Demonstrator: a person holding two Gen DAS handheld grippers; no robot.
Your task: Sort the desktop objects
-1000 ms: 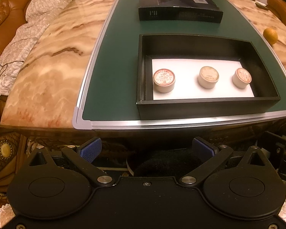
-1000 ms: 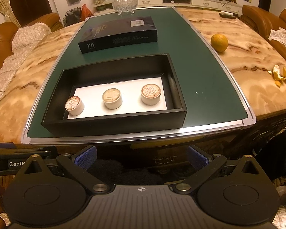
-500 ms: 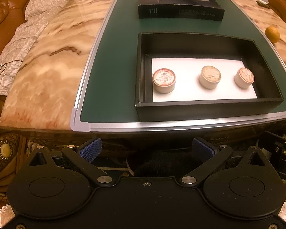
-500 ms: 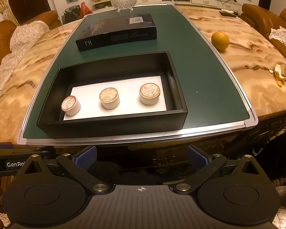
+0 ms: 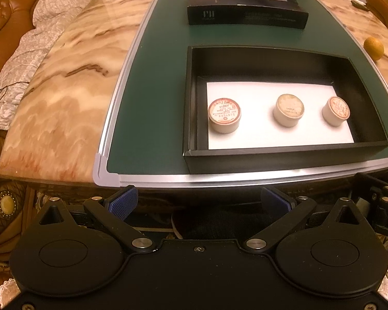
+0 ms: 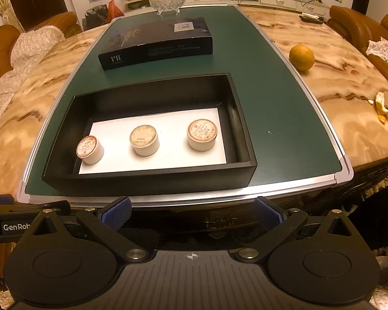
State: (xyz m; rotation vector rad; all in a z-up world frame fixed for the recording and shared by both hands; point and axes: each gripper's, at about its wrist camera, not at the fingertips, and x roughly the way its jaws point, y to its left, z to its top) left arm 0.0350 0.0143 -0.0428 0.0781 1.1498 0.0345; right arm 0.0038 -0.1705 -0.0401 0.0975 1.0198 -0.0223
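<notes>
- Left gripper (image 5: 198, 202) and right gripper (image 6: 192, 213) hang just short of the table (image 6: 349, 118) edge, jaws spread wide, grasping nothing.
- Both have crept slightly closer over the last second; nothing else has shifted, so sorting looks barely begun.
- Three small round tins (image 6: 144, 140) stand apart on white paper inside the open black box (image 6: 147, 182).
- Beyond lies the box lid (image 6: 155, 42); an orange (image 6: 301, 57) sits off the green mat (image 6: 271, 98).

1. The open black tray (image 6: 152, 183) sits at the near edge of the green mat (image 6: 271, 108); its walls ring three small round tins (image 6: 144, 140), well apart from one another.
2. The closed dark box (image 6: 155, 49) lies behind the tray, with a strip of mat between.
3. An orange (image 6: 301, 57) sits on the marble table (image 6: 349, 82), right of the mat.
</notes>
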